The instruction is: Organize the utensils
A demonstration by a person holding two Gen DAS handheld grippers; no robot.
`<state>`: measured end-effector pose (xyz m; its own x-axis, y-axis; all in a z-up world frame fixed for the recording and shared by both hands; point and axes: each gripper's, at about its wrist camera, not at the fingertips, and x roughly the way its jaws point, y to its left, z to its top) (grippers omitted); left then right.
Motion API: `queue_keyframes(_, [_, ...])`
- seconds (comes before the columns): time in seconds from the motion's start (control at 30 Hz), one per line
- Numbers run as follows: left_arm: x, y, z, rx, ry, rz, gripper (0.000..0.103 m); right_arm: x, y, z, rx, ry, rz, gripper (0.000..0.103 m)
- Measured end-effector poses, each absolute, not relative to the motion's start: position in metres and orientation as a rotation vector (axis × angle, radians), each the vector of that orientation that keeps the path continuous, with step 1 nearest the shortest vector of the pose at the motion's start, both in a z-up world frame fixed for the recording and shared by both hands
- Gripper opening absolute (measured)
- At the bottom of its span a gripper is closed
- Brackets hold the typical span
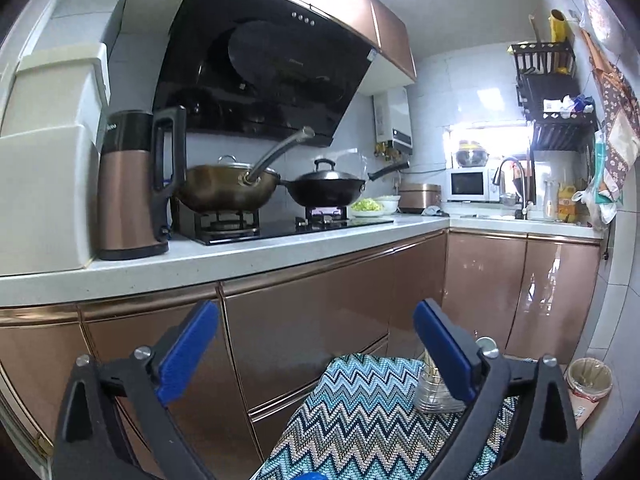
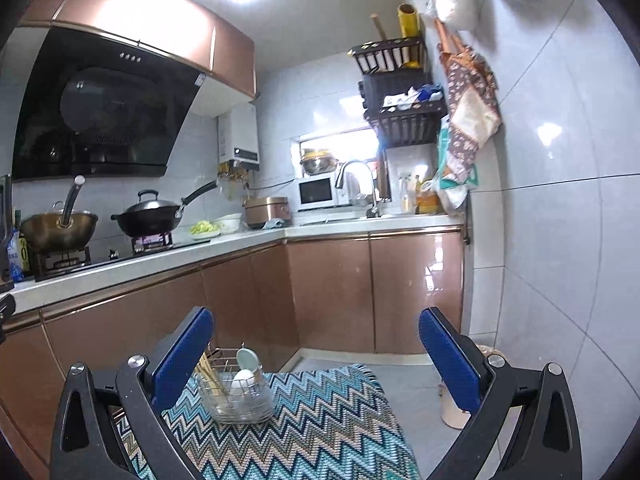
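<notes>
Nearest in the left wrist view, the left gripper [image 1: 316,354] stands with jaws wide and empty above the zigzag cloth [image 1: 360,412]; the wire utensil holder [image 1: 430,394] lies low on the right, partly hidden behind the right finger. Next, in the right wrist view, the right gripper [image 2: 316,356] is also wide and empty. One wire utensil holder [image 2: 236,396] stands on the cloth [image 2: 320,420] ahead, just beside the left finger, so this hand seems nearer. It holds a bundle of chopsticks [image 2: 208,372], leaning left, and probably two white spoons [image 2: 245,368], standing upright.
</notes>
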<state>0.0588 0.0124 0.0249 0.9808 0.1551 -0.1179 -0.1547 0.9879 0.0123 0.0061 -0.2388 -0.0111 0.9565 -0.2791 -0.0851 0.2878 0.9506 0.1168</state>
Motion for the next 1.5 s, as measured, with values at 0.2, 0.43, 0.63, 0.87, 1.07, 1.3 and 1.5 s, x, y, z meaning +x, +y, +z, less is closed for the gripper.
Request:
queue_keyframes(0.2, [0.043,0.019,0.027,0.001,0.096,0.161,0.099,-0.007,-0.240,-0.008,0.125,0.063,-0.337,0.103])
queue_keyframes(0.43, [0.038,0.020,0.022,0.040,0.101,0.150,0.099,-0.012,-0.234,-0.009,0.093,0.076,-0.360,0.103])
queue_keyframes(0.63, [0.036,0.017,0.021,0.052,0.099,0.134,0.100,-0.014,-0.231,-0.011,0.080,0.079,-0.380,0.103])
queue_keyframes(0.87, [0.033,0.015,0.017,0.072,0.081,0.129,0.101,-0.015,-0.234,-0.012,0.084,0.079,-0.386,0.103])
queue_keyframes(1.07, [0.034,0.009,0.012,0.092,0.088,0.113,0.102,-0.014,-0.233,-0.015,0.081,0.090,-0.385,0.103])
queue_keyframes(1.3, [0.038,0.013,0.009,0.065,0.115,0.093,0.102,-0.013,-0.232,-0.015,0.072,0.094,-0.380,0.103])
queue_keyframes(1.5, [0.036,0.013,0.007,0.055,0.113,0.100,0.102,-0.013,-0.229,-0.015,0.066,0.093,-0.375,0.103])
